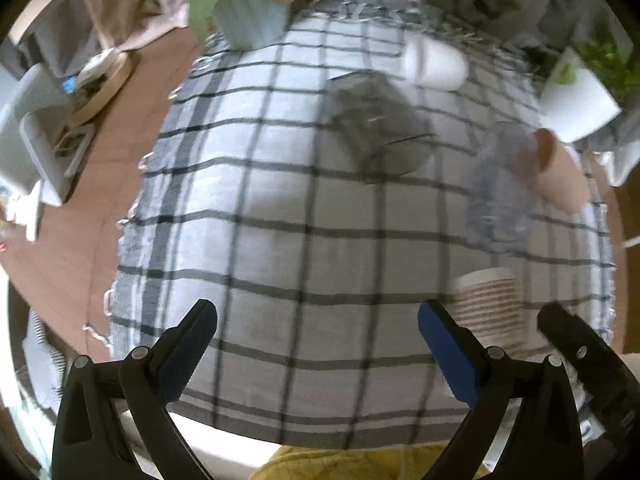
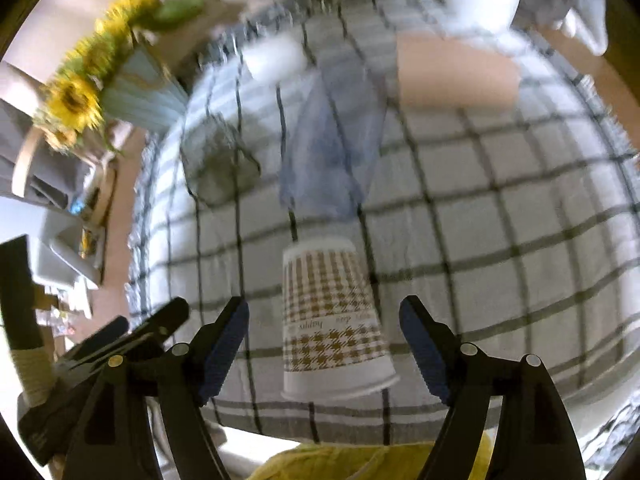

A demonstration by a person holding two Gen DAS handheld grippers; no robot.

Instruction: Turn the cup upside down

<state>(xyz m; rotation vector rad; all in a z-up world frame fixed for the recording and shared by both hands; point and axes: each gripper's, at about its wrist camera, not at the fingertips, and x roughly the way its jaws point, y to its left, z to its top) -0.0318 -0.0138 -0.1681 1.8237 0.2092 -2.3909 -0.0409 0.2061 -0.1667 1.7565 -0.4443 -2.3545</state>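
A white paper cup with a gold houndstooth pattern [image 2: 330, 320] stands upside down on the checked cloth [image 2: 500, 208], rim down, between the open fingers of my right gripper [image 2: 322, 344], which do not touch it. The same cup [image 1: 490, 304] shows in the left wrist view, just right of my left gripper [image 1: 318, 324], which is open and empty above the cloth [image 1: 280, 184]. Several other cups lie on their sides farther back: a white one [image 1: 436, 62], a dark clear one [image 1: 380, 128], a bluish clear one [image 1: 500, 188] and a tan one [image 1: 560, 168].
A pale blue vase with sunflowers [image 2: 120, 80] stands at the cloth's far left corner. A white planter [image 1: 576, 96] with green leaves stands at the far right. A wooden tray and white items [image 1: 60, 120] sit on the brown table to the left. Yellow fabric [image 2: 360, 460] lies at the near edge.
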